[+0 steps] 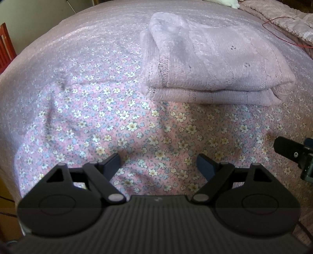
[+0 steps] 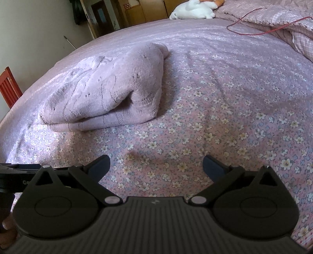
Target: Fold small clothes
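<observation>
Left tongs [image 1: 158,163] and right tongs [image 2: 155,164], both spread and empty, hover over the floral bedsheet [image 1: 117,127]. Beyond them the folded lilac knit [image 1: 211,68] lies on the sheet; its gaping near edge [image 2: 127,103] suggests any nudge could spill the layers.

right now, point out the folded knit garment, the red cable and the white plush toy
folded knit garment [image 1: 215,64]: left wrist view, on its flat top layer
red cable [image 2: 248,33]: right wrist view, on the loop lying on the bedsheet
white plush toy [image 2: 192,10]: right wrist view, on its white body at the bed's far edge
</observation>
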The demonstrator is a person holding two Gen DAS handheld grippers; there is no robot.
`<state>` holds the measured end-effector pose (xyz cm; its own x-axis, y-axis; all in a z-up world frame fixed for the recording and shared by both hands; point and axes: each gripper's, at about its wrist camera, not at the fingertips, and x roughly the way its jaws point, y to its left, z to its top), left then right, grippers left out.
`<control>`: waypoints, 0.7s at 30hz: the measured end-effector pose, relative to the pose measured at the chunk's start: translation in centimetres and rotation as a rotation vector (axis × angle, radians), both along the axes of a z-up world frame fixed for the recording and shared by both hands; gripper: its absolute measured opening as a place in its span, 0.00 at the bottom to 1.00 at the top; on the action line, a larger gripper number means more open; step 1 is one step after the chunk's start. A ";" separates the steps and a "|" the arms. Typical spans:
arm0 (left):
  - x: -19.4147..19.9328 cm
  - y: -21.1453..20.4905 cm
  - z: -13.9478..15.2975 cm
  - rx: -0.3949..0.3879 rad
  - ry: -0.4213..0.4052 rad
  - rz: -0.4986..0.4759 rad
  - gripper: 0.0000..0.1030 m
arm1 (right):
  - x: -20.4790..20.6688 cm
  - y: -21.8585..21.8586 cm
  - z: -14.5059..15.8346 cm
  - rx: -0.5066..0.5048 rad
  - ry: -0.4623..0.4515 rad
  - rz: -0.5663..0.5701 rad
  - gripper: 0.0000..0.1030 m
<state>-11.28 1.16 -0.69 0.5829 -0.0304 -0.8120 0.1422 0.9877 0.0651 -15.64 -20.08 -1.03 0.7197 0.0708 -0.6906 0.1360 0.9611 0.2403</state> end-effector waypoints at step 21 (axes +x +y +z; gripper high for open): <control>0.0 0.0 -0.2 -0.016 0.005 -0.008 0.90 | 0.4 0.5 -0.2 -0.043 0.023 0.001 1.00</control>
